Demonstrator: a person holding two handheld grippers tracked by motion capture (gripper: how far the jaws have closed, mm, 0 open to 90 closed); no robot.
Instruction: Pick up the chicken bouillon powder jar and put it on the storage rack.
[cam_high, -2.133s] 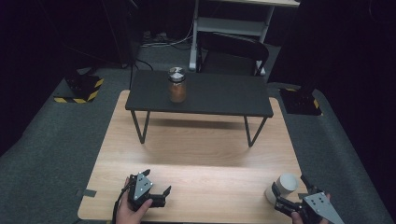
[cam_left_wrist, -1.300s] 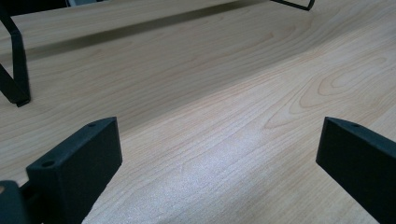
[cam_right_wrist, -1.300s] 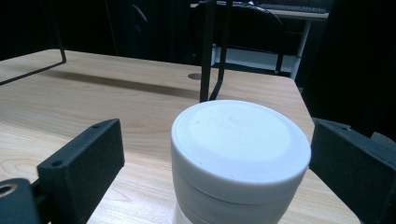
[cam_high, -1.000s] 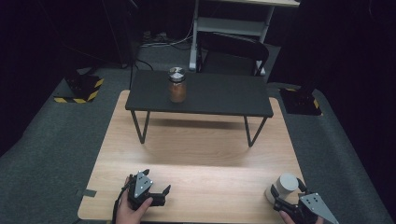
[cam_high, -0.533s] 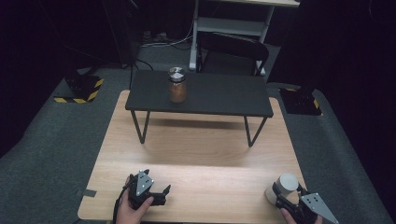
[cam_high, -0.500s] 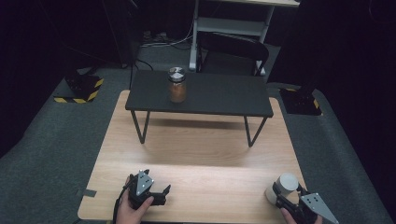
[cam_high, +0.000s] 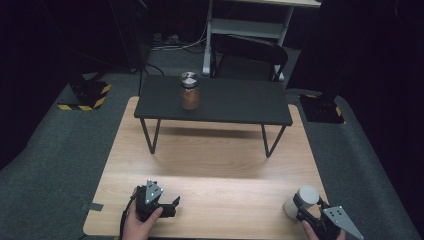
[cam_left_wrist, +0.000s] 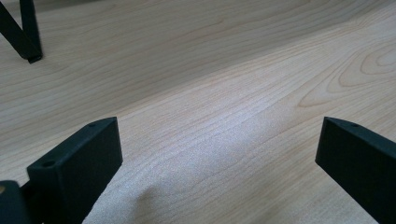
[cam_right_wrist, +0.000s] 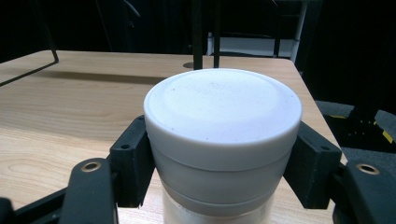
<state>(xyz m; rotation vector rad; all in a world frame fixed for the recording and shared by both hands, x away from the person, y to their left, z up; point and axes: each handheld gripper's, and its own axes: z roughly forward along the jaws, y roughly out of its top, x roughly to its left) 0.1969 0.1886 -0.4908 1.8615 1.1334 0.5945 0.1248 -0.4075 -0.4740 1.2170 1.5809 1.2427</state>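
Jar (cam_high: 303, 200) stands at the desk's (cam_high: 220, 200) near right corner in the high view, with the right gripper (cam_high: 309, 214) just closed around it, so by my reading it is gripped and ready to lift; bare wood lies ahead and left, the desk edge just right. The left gripper view shows its jaws wide apart, empty, over bare desk. In the right gripper view both jaws press the jar's (cam_right_wrist: 223, 140) sides below the lid.

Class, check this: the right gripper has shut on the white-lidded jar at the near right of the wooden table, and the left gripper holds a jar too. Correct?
Not quite. The left gripper holds nothing: the left gripper view shows open jaws over bare wooden table. The right gripper is shut on the white-lidded jar.
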